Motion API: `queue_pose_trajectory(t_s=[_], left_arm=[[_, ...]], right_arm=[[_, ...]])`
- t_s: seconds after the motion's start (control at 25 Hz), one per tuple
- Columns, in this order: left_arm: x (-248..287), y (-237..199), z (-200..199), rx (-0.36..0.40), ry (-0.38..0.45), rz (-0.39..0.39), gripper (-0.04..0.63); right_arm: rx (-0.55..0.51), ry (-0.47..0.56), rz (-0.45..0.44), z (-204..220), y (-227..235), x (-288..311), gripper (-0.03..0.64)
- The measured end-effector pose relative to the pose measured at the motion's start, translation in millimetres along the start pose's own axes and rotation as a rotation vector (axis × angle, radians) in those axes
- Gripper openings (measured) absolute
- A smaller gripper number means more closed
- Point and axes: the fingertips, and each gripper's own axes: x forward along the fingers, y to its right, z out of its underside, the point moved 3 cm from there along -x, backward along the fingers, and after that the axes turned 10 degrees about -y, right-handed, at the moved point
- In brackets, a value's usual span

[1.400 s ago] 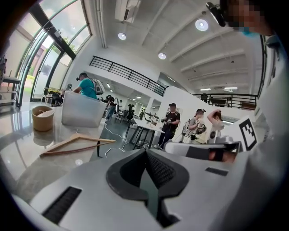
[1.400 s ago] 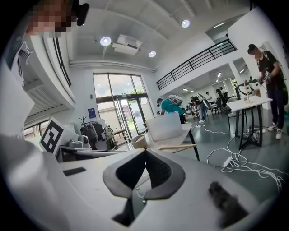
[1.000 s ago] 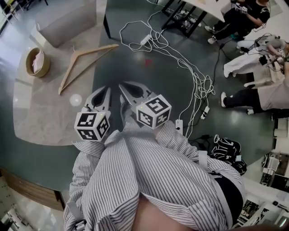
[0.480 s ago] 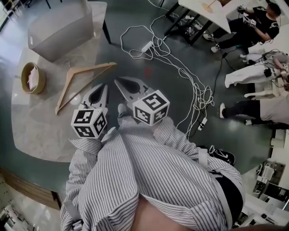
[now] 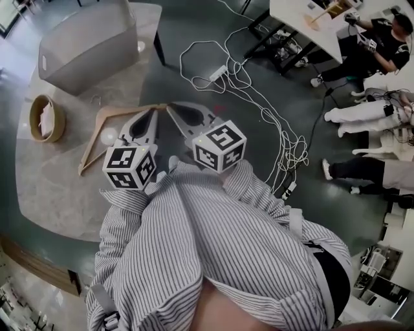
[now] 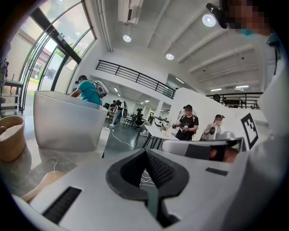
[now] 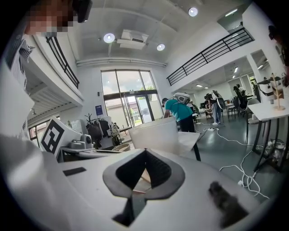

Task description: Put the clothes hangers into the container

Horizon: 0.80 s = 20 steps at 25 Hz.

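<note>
My left claw (image 5: 150,116) and right claw (image 5: 176,110) are both pressed together, nothing in either, side by side mid-frame. Their tips overlap the light wooden clothes hanger (image 5: 96,134), which is lying flat on the pale stone bench (image 5: 58,194). The big grey plastic container (image 5: 84,42) sits upper left.

table (image 5: 52,194): container (image 5: 84,45) at far end | hanger (image 5: 90,145) on table, nearer than container | bowl (image 5: 46,118) on table, left of hanger | cables (image 5: 259,97) on floor (image 5: 174,19), right of table | left gripper (image 5: 154,111) and right gripper (image 5: 170,106) side by side over hanger's right end
</note>
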Motion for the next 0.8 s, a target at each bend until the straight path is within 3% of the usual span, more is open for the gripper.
queue_pose_trajectory(t_s=[0.4, 0.8], left_arm=[[16.1, -17.7, 9.4, -0.054, -0.023, -0.041, 0.011], [20.5, -31.9, 4.9, -0.029, -0.044, -0.046, 0.011]], right_arm=[[0.025, -0.066, -0.03, 13.7, 20.0, 23.2, 0.014], [0.05, -0.076, -0.043, 13.5, 23.6, 38.2, 0.014]])
